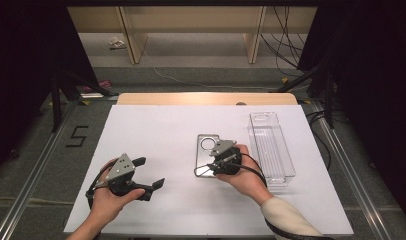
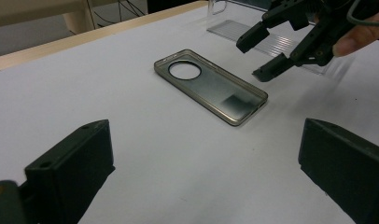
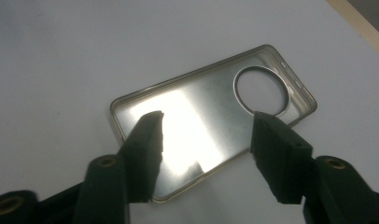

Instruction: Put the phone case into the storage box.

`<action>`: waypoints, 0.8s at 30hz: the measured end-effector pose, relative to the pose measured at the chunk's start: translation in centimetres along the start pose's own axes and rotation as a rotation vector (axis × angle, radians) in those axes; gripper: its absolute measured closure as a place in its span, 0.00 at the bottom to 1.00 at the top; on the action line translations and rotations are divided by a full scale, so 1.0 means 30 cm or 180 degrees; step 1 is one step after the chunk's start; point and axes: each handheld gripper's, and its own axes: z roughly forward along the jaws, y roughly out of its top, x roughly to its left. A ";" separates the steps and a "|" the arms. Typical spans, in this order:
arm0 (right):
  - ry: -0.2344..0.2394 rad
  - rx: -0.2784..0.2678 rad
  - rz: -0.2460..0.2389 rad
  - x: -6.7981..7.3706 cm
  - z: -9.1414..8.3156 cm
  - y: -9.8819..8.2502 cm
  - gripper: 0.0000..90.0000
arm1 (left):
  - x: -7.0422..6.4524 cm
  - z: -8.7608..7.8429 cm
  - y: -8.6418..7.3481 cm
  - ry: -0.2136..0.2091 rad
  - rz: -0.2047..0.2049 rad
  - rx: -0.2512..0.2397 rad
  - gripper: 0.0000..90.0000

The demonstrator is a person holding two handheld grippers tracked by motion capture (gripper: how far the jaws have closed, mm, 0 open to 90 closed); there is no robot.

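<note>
A smoky translucent phone case [image 1: 205,150] with a round camera hole lies flat on the white table, open side up. My right gripper [image 1: 211,167] hovers just over the case's near right part. Its jaws stand open in the right gripper view, right gripper [image 3: 206,133], with nothing pressed between them; the case [image 3: 211,116] lies beneath. My left gripper [image 1: 152,172] rests at the near left of the table, jaws wide open and empty. From the left gripper view the case [image 2: 208,84] lies ahead, with the right gripper [image 2: 258,58] open above its far end.
A clear plastic tray [image 1: 271,145] lies lengthwise at the right of the white table sheet [image 1: 156,130]. A wooden strip [image 1: 206,98] runs along the table's far edge. Black stands and cables sit on the floor beyond.
</note>
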 end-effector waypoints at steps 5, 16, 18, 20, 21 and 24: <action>0.0135 0.0128 -0.0149 -0.003 0.000 -0.001 0.34 | 0.000 0.000 0.000 -0.0003 0.0002 0.0002 0.03; 0.0204 0.0323 -0.0421 0.016 0.007 0.008 0.27 | -0.001 0.000 -0.001 -0.0010 0.0003 0.0017 0.03; 0.0200 0.0377 -0.0447 0.021 0.011 0.008 0.27 | -0.001 0.000 0.000 -0.0014 0.0001 0.0014 0.03; 0.0196 0.0408 -0.0496 0.025 0.015 0.007 0.27 | -0.001 0.001 0.000 -0.0018 0.0003 0.0015 0.03; 0.0197 0.0422 -0.0493 0.025 0.016 0.007 0.28 | -0.002 0.001 0.000 -0.0021 0.0005 0.0015 0.03; 0.0179 0.0456 -0.0533 0.026 0.019 0.009 0.28 | -0.002 0.001 0.000 -0.0018 0.0002 0.0008 0.03</action>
